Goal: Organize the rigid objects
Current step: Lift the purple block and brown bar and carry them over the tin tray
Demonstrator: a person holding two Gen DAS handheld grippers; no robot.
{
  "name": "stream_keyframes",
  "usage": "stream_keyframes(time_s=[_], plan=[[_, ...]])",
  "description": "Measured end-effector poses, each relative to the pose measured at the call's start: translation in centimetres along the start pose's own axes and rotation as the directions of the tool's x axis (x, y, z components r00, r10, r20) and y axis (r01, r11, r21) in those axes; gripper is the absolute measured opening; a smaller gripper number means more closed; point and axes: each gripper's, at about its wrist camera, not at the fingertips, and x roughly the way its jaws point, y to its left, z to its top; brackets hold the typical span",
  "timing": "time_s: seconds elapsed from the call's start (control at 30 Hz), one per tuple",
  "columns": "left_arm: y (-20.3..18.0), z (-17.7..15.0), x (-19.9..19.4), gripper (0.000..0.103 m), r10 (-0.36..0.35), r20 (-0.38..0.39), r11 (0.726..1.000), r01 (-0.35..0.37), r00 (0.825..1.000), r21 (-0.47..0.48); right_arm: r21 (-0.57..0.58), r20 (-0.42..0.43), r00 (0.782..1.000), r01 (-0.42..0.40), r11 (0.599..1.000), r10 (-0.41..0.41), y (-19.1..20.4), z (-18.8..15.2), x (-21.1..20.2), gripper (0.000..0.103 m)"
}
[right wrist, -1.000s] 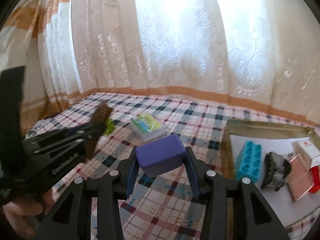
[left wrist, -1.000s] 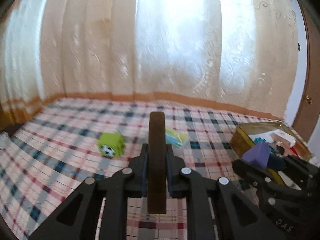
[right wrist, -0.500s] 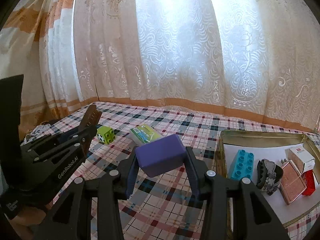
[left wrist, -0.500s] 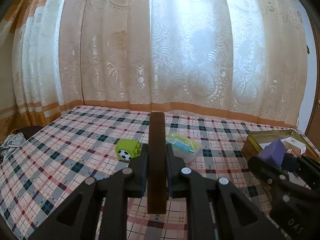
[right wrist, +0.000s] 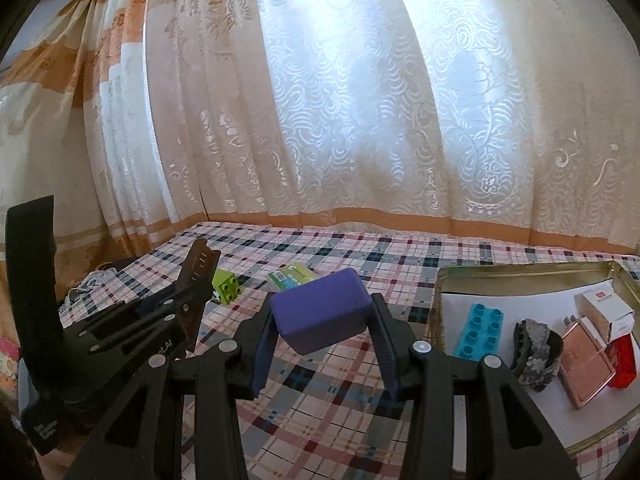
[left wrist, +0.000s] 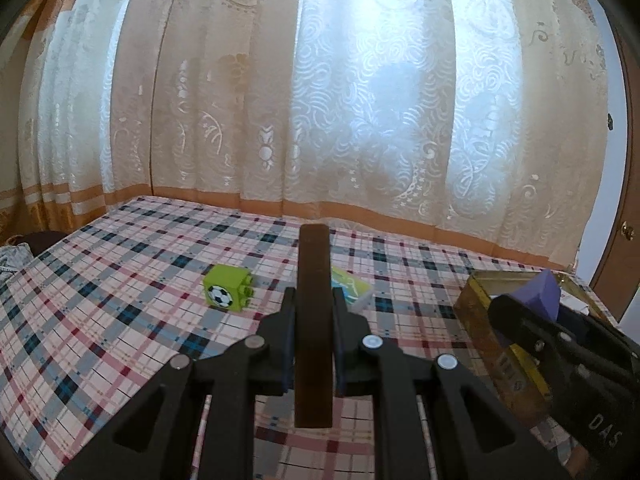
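Mid-carry, both loads lifted clear of the plaid bed [left wrist: 120, 320]. Left gripper [left wrist: 314, 316] pinched tight on a thin brown slab [left wrist: 314, 320] held on edge; right gripper [right wrist: 324, 332] clamped part-way on a purple block [right wrist: 320, 314]. Next, likely: over the tin [right wrist: 520, 270] at right, then release beside the blue brick [right wrist: 480, 330].

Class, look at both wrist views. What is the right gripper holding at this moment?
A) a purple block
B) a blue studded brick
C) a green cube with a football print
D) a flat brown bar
A: in the right wrist view the purple block sits clamped between the fingers of the right gripper, above the checked cloth.
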Motion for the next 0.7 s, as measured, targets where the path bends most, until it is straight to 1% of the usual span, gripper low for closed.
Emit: stream_keyframes(time_s=[0.4, 0.7], plan=[[-3.0, -0.1, -0.3, 0.014, -0.011, 0.005, 0.999, 0.011, 1.0, 0.041, 0.03, 0.022, 0.999, 0.028, 0.999, -0.029, -2.4, 0.3, -1.4, 0.047], [-3.8, -0.2, -0.6, 0.014, -0.01, 0.007, 0.999, 0.009, 1.0, 0.051, 0.034, 0.03, 0.998, 0.046, 0.998, -0.047, -3.2, 0.2, -2.2, 0.047]])
